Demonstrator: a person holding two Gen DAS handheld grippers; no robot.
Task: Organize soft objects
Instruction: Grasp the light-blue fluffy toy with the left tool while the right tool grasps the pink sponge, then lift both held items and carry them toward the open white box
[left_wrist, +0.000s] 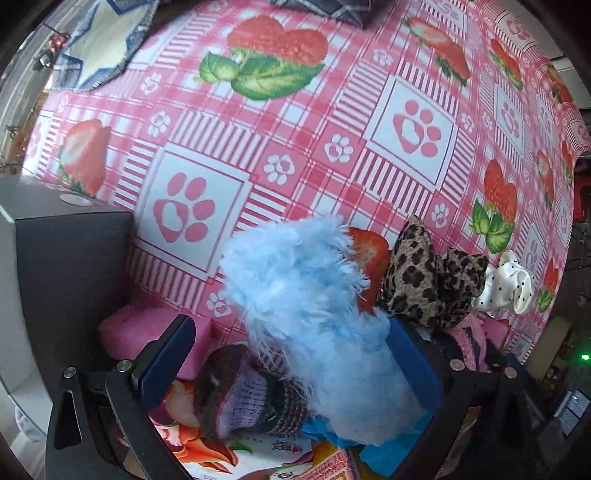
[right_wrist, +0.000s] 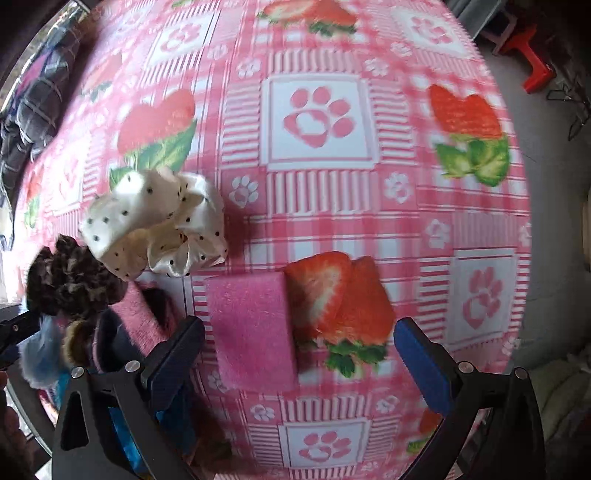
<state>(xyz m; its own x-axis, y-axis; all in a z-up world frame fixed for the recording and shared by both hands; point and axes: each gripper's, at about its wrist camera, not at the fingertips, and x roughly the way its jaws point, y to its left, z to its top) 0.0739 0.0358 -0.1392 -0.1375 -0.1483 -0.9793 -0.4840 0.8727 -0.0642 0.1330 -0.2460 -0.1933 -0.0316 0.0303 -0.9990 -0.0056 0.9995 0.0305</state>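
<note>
Grippers both spread wide: left gripper (left_wrist: 295, 354) straddles fluffy blue scrunchie (left_wrist: 306, 295), right gripper (right_wrist: 299, 354) empty

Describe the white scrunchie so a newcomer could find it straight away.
Start from the pink strawberry-and-paw tablecloth. In the right wrist view, look at the pile of soft things on its left side, just up and left of the flat pink sponge. The white scrunchie lies beside a leopard-print scrunchie; it alone is shiny white satin with small black dots.

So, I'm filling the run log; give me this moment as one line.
left gripper: open around fluffy light-blue item | right gripper: open, empty, above pink rectangular sponge | white polka-dot satin scrunchie: on cloth
</note>
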